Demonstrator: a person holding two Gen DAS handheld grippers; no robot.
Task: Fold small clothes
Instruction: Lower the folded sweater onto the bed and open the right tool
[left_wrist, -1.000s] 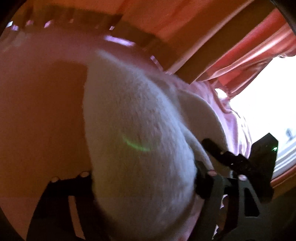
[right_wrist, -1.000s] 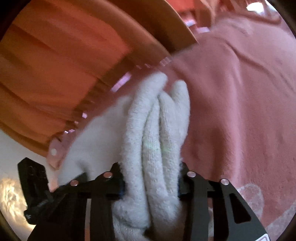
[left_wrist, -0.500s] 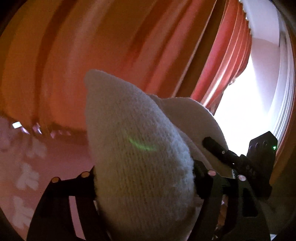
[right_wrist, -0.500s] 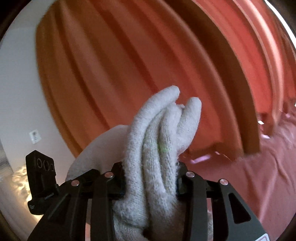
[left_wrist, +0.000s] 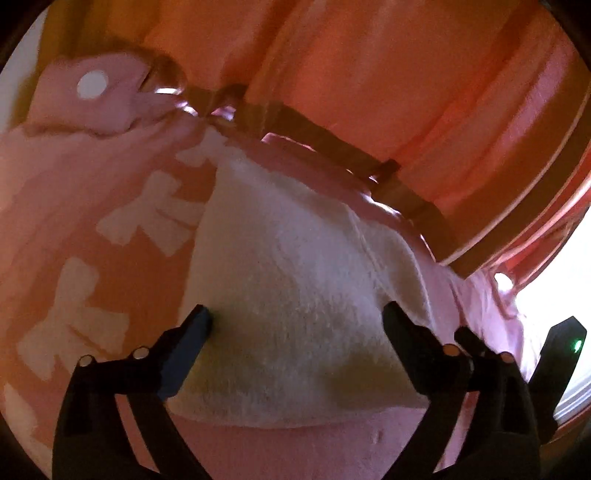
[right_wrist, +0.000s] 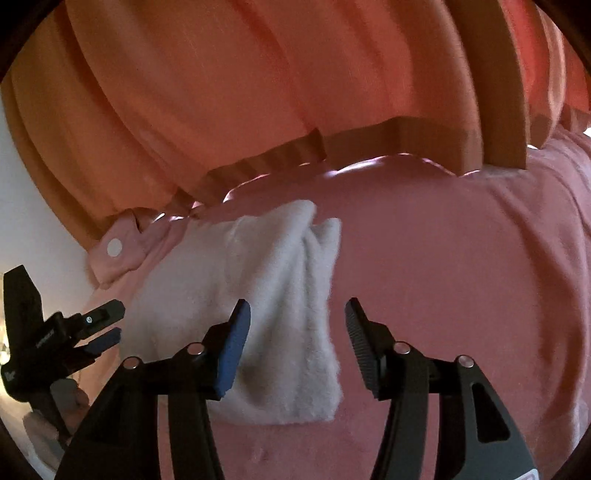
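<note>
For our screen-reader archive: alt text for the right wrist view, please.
A white knit garment lies folded on a pink blanket, released between the open right gripper. The left gripper shows at far left; orange curtains hang behind.

Both hand-held grippers (left_wrist: 295, 325) (right_wrist: 297, 332) newly open, empty

The left gripper (left_wrist: 297, 319) is hovering with jaws just opening wide, the white cloth (left_wrist: 295, 295) lying loose between them on the pink blanket (left_wrist: 74, 206).

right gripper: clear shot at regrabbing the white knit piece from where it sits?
Probably yes. The right gripper is open, the white knit garment lies on the pink blanket directly ahead between its fingers, nothing between them; the left gripper sits off to the side.
</note>
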